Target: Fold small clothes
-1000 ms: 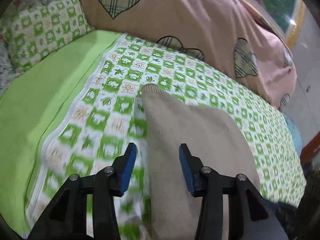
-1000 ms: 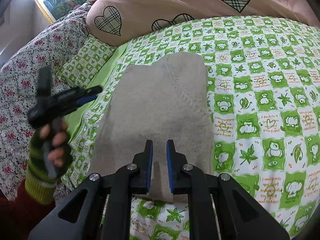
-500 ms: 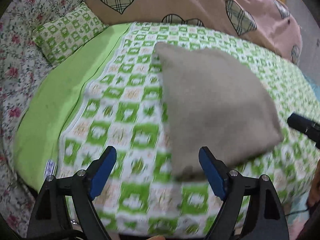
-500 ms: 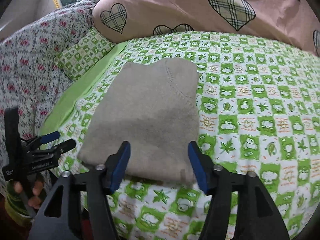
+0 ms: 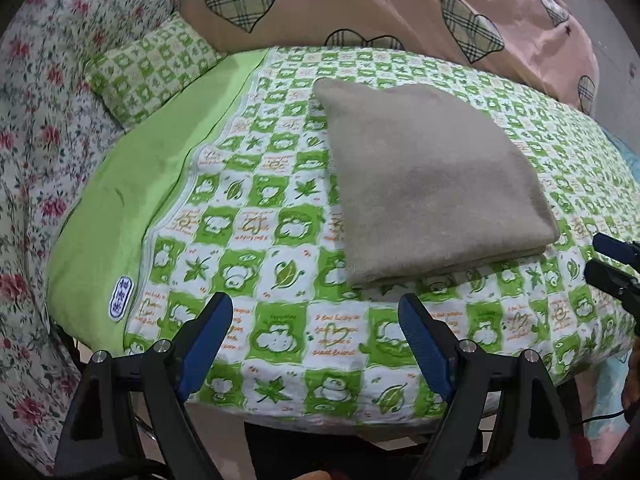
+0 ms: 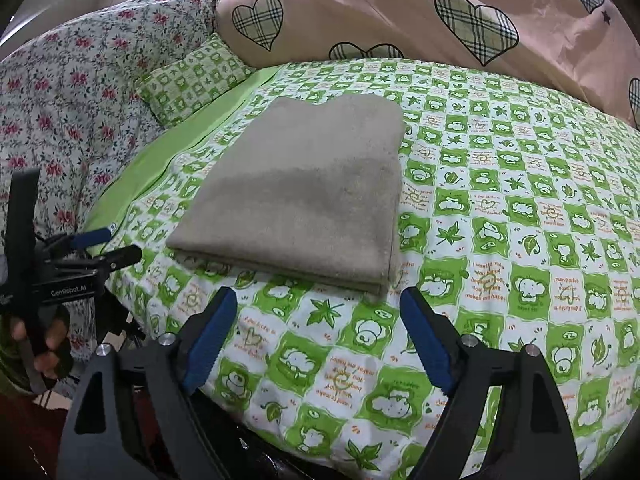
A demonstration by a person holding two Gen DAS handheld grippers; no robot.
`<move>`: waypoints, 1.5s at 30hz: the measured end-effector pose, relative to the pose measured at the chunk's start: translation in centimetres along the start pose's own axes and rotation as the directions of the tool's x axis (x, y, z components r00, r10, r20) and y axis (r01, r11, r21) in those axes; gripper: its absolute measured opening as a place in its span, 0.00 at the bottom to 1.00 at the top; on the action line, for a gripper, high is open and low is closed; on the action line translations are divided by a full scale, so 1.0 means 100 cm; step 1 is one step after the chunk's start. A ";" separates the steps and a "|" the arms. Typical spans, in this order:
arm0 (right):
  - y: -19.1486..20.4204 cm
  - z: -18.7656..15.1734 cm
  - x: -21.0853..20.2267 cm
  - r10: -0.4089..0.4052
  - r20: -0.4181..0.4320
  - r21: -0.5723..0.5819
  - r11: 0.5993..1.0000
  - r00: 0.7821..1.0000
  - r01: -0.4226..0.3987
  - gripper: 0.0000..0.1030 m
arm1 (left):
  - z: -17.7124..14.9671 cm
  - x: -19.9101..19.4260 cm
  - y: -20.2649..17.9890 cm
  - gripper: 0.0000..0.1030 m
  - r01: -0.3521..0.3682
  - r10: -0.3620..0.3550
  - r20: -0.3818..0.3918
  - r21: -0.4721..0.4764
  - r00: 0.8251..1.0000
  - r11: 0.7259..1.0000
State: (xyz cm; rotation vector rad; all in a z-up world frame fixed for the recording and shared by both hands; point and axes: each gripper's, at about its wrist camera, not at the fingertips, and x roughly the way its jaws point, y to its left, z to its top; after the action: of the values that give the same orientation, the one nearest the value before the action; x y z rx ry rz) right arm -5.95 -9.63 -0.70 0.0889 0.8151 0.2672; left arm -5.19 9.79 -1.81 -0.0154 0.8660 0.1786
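Note:
A beige knit garment (image 5: 428,184) lies folded into a flat rectangle on the green-and-white patterned bedsheet (image 5: 256,208); it also shows in the right wrist view (image 6: 308,196). My left gripper (image 5: 316,320) is open and empty, held back near the bed's front edge, short of the garment. My right gripper (image 6: 318,320) is open and empty, also near the front edge just short of the fold. The left gripper also shows at the left of the right wrist view (image 6: 108,246), and the right gripper at the right edge of the left wrist view (image 5: 612,258).
A pink quilt with plaid hearts (image 5: 380,12) is piled at the back. A small green checked pillow (image 5: 148,68) and floral bedding (image 5: 36,120) lie on the left. A plain green sheet strip (image 5: 132,184) runs along the left side.
Both grippers have opened wide and pulled back from the garment to the bed's front edge. The folded garment stays lying flat on the sheet.

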 end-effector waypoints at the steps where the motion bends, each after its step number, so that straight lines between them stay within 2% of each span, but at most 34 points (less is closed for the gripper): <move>1: 0.000 0.000 0.001 -0.008 -0.004 0.000 1.000 1.000 0.008 0.82 | 0.001 -0.001 -0.001 0.83 0.006 -0.006 0.005 0.000 1.000 1.000; 10: -0.004 0.010 0.020 0.005 -0.030 0.024 1.000 1.000 -0.005 0.82 | 0.010 0.001 -0.009 0.83 0.047 -0.047 0.012 0.001 0.999 0.999; 21: -0.003 0.031 0.040 0.032 -0.060 0.039 0.999 0.998 -0.029 0.83 | 0.025 0.015 -0.011 0.83 0.031 -0.031 -0.027 0.006 0.999 0.999; 45: -0.005 0.074 0.060 0.022 -0.074 -0.017 1.000 0.997 -0.023 0.83 | 0.071 0.026 -0.010 0.83 0.042 -0.042 0.004 -0.016 0.999 0.999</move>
State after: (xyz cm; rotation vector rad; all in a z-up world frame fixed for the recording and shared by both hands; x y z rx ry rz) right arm 3.42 -8.28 0.02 0.0719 0.8849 0.3005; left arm 1.95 9.81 0.73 -0.0483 0.8600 0.1459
